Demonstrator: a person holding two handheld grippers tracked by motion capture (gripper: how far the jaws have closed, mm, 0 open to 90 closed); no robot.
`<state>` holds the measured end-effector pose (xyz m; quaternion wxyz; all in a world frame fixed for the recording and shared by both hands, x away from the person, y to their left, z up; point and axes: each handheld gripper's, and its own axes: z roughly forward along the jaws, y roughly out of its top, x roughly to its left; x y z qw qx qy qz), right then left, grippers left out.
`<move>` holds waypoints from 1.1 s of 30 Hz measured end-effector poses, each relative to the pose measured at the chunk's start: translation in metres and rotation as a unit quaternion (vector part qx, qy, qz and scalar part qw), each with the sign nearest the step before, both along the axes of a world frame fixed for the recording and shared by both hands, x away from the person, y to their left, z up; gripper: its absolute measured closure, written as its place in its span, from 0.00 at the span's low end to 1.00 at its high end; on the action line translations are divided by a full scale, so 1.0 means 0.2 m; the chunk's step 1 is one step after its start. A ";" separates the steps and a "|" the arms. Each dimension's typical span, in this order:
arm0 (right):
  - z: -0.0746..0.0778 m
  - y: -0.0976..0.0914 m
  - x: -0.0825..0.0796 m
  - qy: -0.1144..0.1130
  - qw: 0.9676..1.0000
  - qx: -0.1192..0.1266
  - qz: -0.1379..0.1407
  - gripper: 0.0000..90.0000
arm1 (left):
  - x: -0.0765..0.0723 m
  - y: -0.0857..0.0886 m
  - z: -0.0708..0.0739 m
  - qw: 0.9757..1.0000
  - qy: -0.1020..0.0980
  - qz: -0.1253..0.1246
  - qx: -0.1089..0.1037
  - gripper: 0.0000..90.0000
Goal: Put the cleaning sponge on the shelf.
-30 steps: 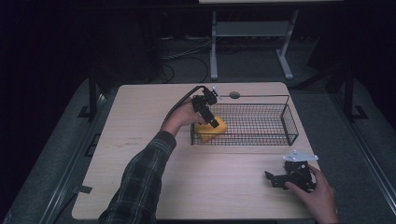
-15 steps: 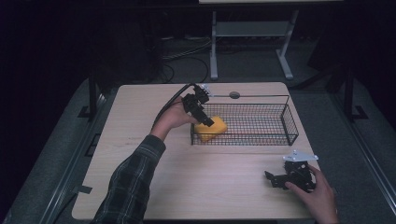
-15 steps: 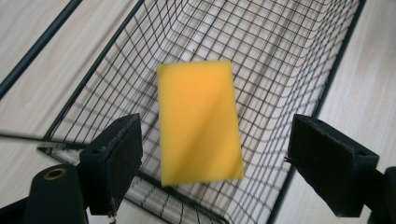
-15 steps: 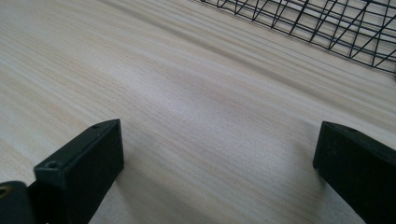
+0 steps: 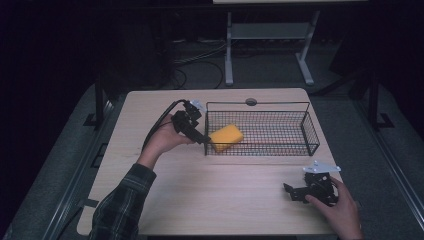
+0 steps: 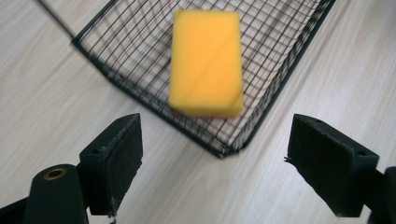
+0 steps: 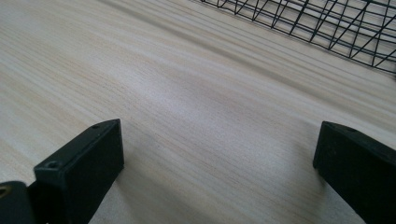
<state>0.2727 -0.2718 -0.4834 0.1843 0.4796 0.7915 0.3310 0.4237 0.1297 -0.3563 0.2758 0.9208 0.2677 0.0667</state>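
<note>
Left gripper (image 5: 200, 136) wide open, empty beside the basket (image 5: 305, 131); that yellow sponge (image 5: 226, 137) looks light and squashy, best pinched across its short sides.

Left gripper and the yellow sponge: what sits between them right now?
In the left gripper view, the wire basket's corner rim and mesh wall stand between the open left gripper and the yellow sponge inside it.
</note>
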 end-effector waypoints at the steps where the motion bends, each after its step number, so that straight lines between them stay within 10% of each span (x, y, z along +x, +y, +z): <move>1: 0.00 0.00 0.00 0.000 1.000 0.000 0.000 0.01 | -0.02 0.02 -0.01 1.000 0.000 0.004 -0.002 0.19; 33: 0.00 0.00 0.00 0.000 1.000 0.000 0.000 0.01 | -0.54 0.45 -0.37 0.996 -0.033 0.079 -0.028 0.19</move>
